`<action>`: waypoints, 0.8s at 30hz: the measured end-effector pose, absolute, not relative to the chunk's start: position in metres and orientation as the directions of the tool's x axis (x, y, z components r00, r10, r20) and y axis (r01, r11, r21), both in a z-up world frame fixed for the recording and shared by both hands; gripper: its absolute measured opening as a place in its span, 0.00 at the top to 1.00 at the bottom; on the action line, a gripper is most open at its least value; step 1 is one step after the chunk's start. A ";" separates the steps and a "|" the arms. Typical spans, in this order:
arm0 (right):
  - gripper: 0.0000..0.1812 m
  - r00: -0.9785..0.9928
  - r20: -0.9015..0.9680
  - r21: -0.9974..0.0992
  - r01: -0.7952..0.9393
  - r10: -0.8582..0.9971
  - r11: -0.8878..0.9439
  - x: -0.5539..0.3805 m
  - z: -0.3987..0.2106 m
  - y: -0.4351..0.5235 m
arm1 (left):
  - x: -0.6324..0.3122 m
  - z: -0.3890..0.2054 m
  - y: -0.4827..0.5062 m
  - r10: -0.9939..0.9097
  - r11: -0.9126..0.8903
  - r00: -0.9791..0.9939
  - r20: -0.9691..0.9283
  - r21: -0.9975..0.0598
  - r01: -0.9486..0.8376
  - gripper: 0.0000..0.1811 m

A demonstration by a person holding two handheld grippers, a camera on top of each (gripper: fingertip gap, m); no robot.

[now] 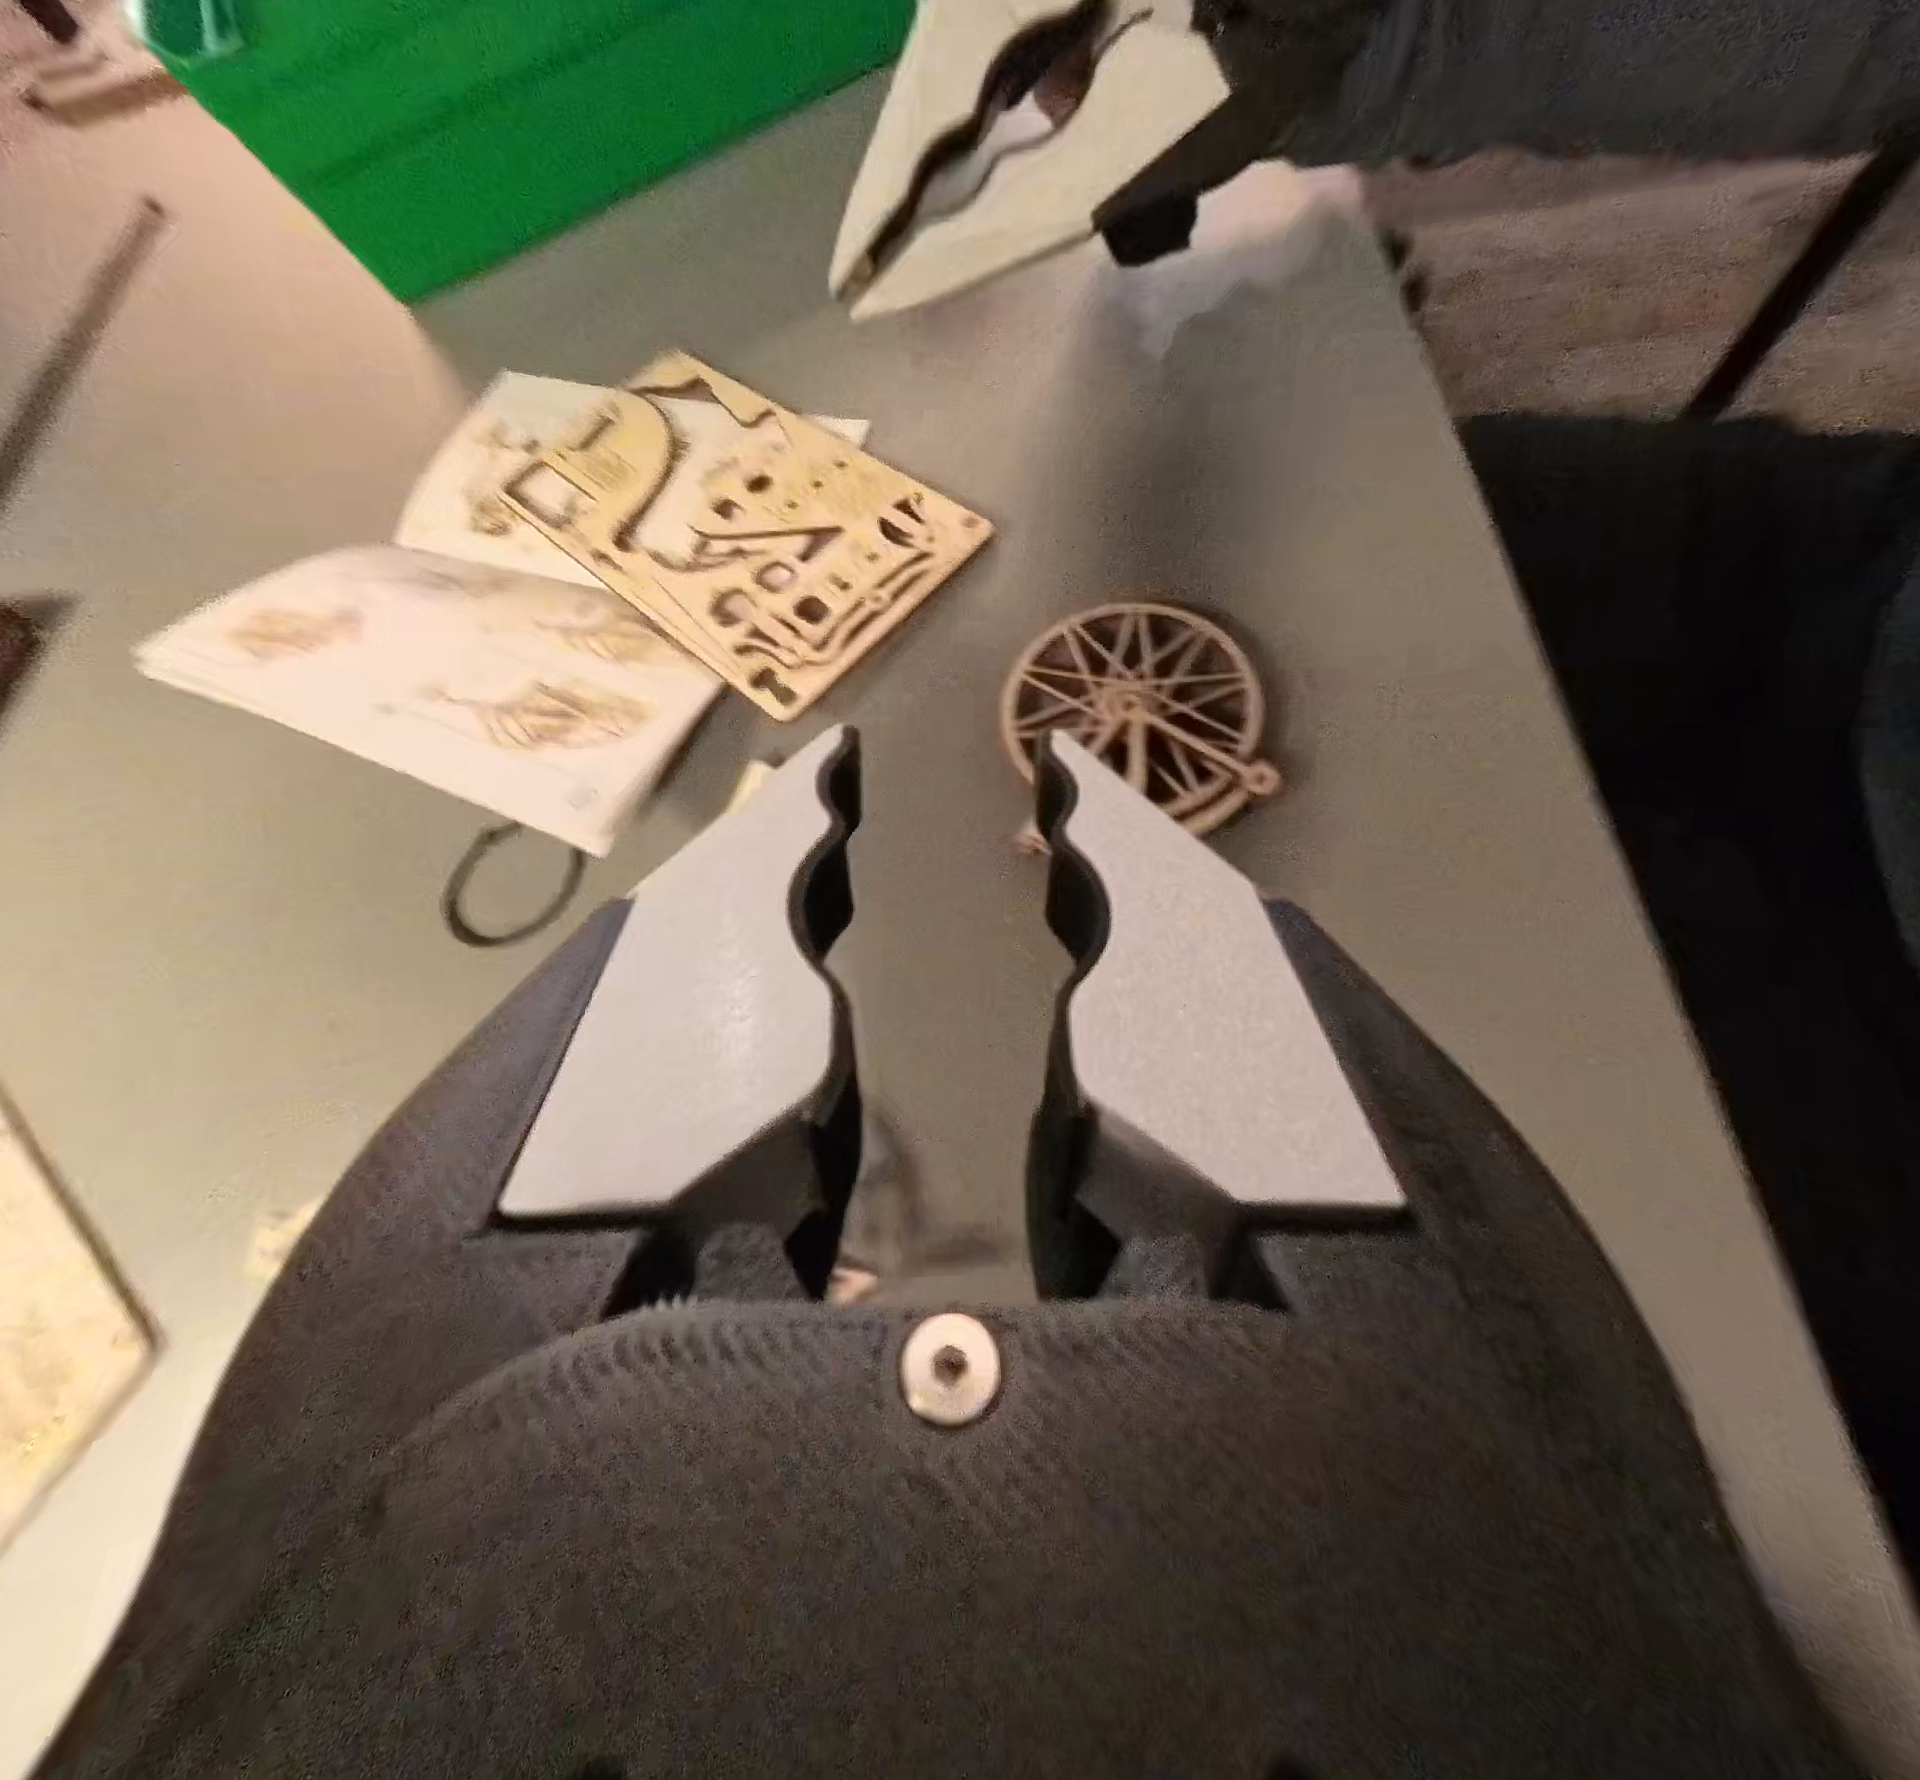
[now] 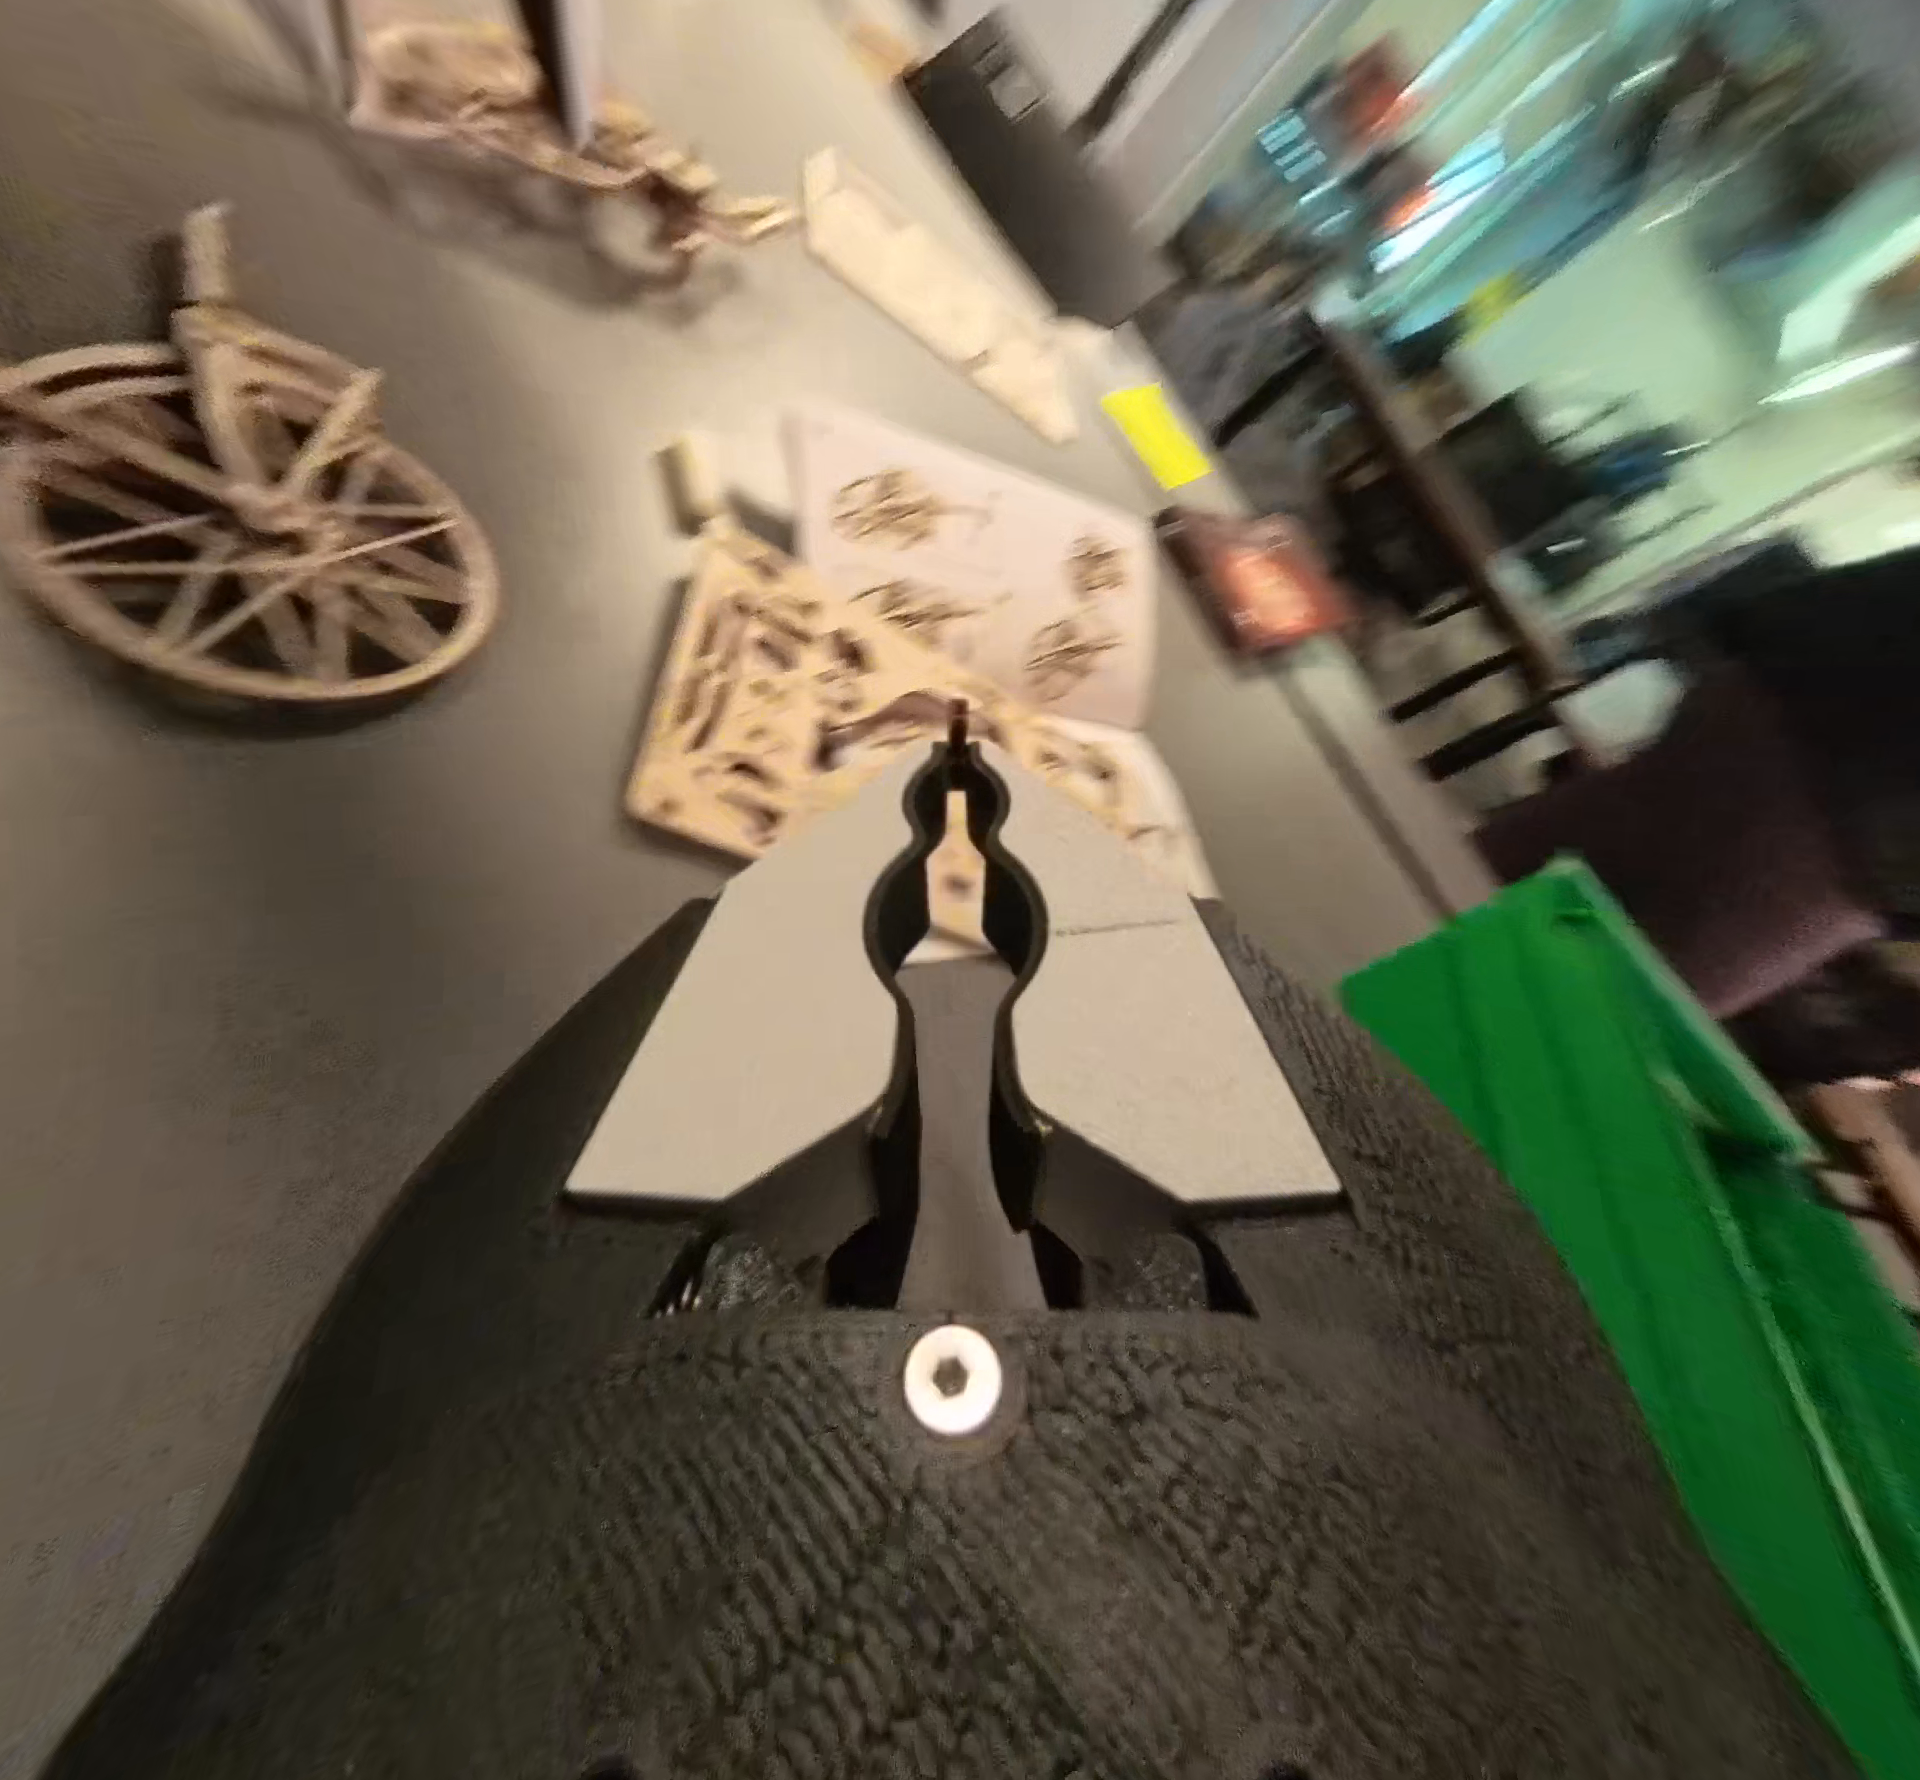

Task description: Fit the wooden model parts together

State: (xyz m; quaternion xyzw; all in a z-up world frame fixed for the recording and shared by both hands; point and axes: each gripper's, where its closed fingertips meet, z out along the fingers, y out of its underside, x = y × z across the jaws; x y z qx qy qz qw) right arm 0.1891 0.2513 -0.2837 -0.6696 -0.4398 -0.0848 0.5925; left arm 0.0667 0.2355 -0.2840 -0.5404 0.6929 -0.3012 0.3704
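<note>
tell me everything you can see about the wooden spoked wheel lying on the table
The wooden wheel is a pale, laser-cut assembly: a thin round rim, many fine crossing spokes and a small hub, with a slim frame piece running past the rim. It lies flat on the grey table near the edge, right of the cut-out wooden sheet, apart from it. Nothing grips it; the open left tongs hover just before it, one finger overlapping its rim in view. The right wrist view shows it blurred.

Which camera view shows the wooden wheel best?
The right wrist view: the wheel lies large and unhidden, though blurred. In the left wrist view the wheel is smaller, and the left tool covers its lower edge.
</note>
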 end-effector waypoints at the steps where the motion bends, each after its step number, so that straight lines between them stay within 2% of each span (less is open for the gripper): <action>1: 1.00 0.634 0.647 -0.736 0.665 0.423 0.128 0.196 -0.275 0.257 | 0.074 -0.286 0.242 -0.953 0.299 -0.135 -0.271 -0.781 -0.548 0.82; 4: 1.00 0.726 0.606 -0.793 0.582 0.325 0.178 0.211 -0.264 0.268 | 0.095 -0.296 0.262 -0.797 0.558 -0.190 -0.573 -0.579 -0.595 0.82; 6: 1.00 0.742 0.605 -0.796 0.574 0.290 0.192 0.217 -0.258 0.269 | 0.110 -0.301 0.267 -0.702 0.655 -0.228 -0.675 -0.486 -0.579 0.79; 12: 1.00 0.732 0.599 -0.800 0.559 0.323 0.217 0.211 -0.259 0.267 | 0.128 -0.330 0.273 -0.486 0.813 -0.426 -0.763 -0.216 -0.541 0.79; 16: 1.00 0.732 0.590 -0.807 0.546 0.339 0.227 0.210 -0.258 0.265 | 0.134 -0.335 0.275 -0.362 0.862 -0.487 -0.794 -0.087 -0.499 0.86; 19: 1.00 0.732 0.587 -0.809 0.543 0.346 0.225 0.209 -0.259 0.265 | 0.139 -0.335 0.283 -0.291 0.861 -0.477 -0.830 -0.009 -0.509 0.87; 22: 1.00 0.725 0.594 -0.804 0.547 0.348 0.232 0.208 -0.259 0.264 | 0.141 -0.339 0.288 -0.274 0.841 -0.462 -0.843 0.023 -0.541 0.96; 24: 1.00 0.724 0.594 -0.804 0.546 0.350 0.235 0.207 -0.259 0.263 | 0.145 -0.332 0.290 -0.236 0.835 -0.414 -0.879 0.035 -0.549 0.97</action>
